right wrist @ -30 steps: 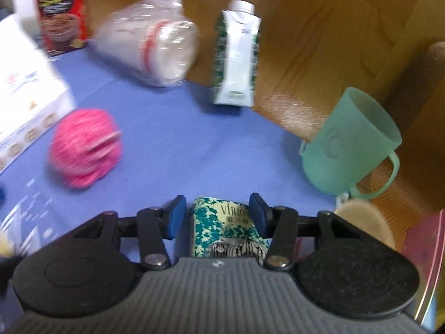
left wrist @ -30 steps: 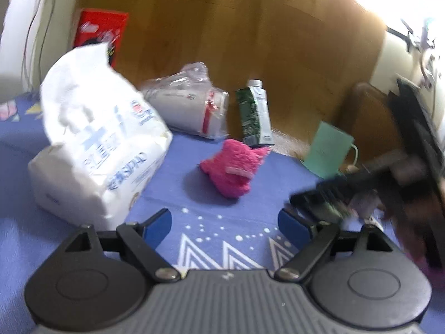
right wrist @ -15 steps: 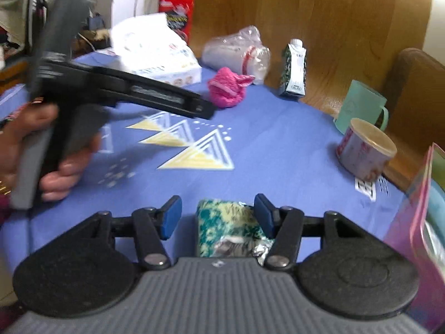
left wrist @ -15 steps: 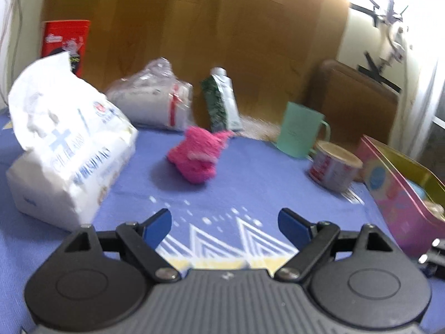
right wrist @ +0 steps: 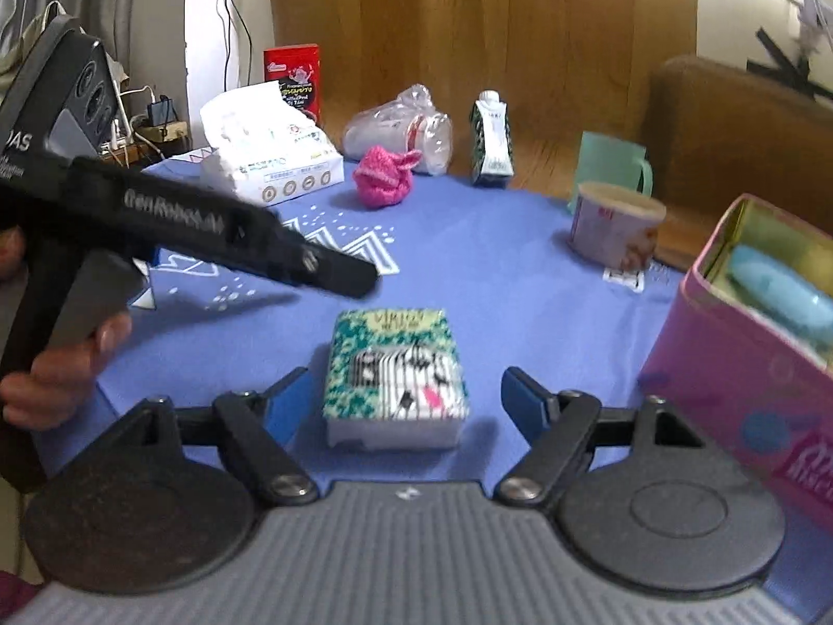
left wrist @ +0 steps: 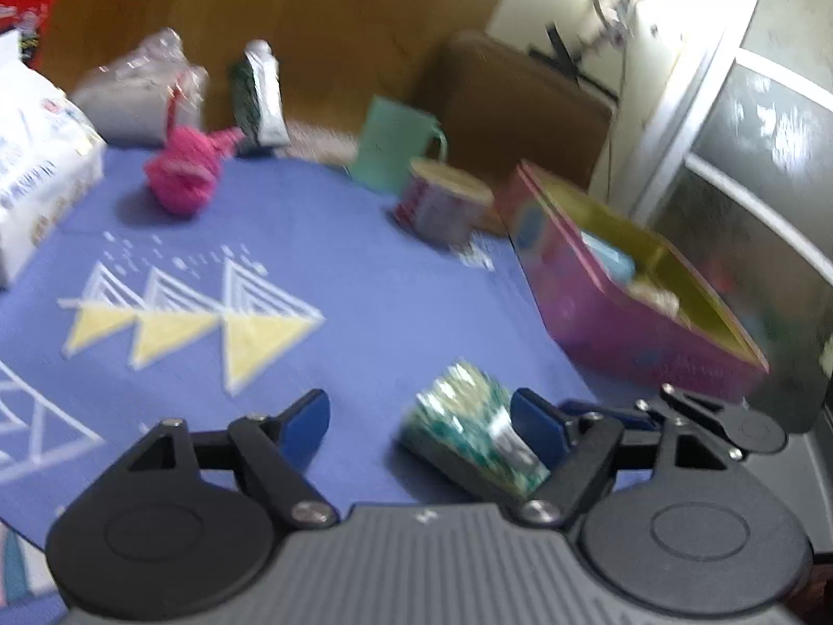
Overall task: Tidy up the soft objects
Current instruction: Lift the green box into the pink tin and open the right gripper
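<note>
A blue tablecloth (right wrist: 510, 271) with white and yellow triangle patterns covers the table and carries everything. At its right edge stands a pink tin box (right wrist: 729, 396) with the lid off; a light blue soft object (right wrist: 781, 302) lies inside it. On the far left side is a white tissue pack (right wrist: 270, 156), and behind it a red carton (right wrist: 292, 78) stands upright. Next to the tissue pack lies a clear plastic bag of cups (right wrist: 401, 130) on its side. A green and white drink carton (right wrist: 492, 140) stands upright near the wooden wall. A mint green mug (right wrist: 611, 161) stands behind a paper cup (right wrist: 614, 229) with a printed side. A pink plush toy (right wrist: 385, 179) sits just in front of the plastic bag.

The small tissue packet (right wrist: 395, 375) with green and white print lies flat on the cloth, near the pink tin box. The right gripper (right wrist: 406, 396) has its jaws spread wide, one on each side of the packet, and neither finger touches it. The left gripper (left wrist: 419, 416) is also spread wide and holds nothing; in its blurred view the packet (left wrist: 468, 432) lies just beside its right finger. The person's left hand (right wrist: 57, 364) grasps the handle of this gripper.
</note>
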Tool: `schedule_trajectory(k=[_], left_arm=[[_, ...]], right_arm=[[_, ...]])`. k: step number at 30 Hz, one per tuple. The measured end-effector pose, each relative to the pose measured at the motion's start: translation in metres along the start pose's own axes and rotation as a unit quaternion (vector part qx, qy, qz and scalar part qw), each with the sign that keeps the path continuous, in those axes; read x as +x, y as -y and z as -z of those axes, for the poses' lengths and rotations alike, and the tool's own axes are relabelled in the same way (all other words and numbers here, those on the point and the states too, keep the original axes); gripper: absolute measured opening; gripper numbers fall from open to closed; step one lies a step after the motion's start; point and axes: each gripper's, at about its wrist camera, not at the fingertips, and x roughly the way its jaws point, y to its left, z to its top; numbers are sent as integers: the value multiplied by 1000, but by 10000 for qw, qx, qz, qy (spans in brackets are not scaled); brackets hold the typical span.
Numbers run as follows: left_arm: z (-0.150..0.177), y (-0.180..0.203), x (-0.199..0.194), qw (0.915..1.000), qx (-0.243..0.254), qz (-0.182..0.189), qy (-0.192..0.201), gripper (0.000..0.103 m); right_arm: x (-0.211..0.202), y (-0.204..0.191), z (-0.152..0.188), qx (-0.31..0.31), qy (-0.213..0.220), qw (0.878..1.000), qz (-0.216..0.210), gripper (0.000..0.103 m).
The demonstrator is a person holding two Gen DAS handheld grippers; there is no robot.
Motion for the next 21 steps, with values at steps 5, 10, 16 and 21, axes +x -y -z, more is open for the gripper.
schedule_trajectory(k=[5,10,16,21], left_arm=[[10,19,2,9999,95,34,-81,61],[-9,47,-1,9992,388,-7,96,61],[-64,107,20,9927,1086,348,404,61],[-84,152,73,9868,1497,582,219,63]], right_arm=[[-3,-2,13,83,-26,9999,-121,56],[-18,2,10,82,282,9996,44,53],[-53,43,-11,418,1070,9910,687,54],[-67,94,-17,925,1195,9797,1317,54]])
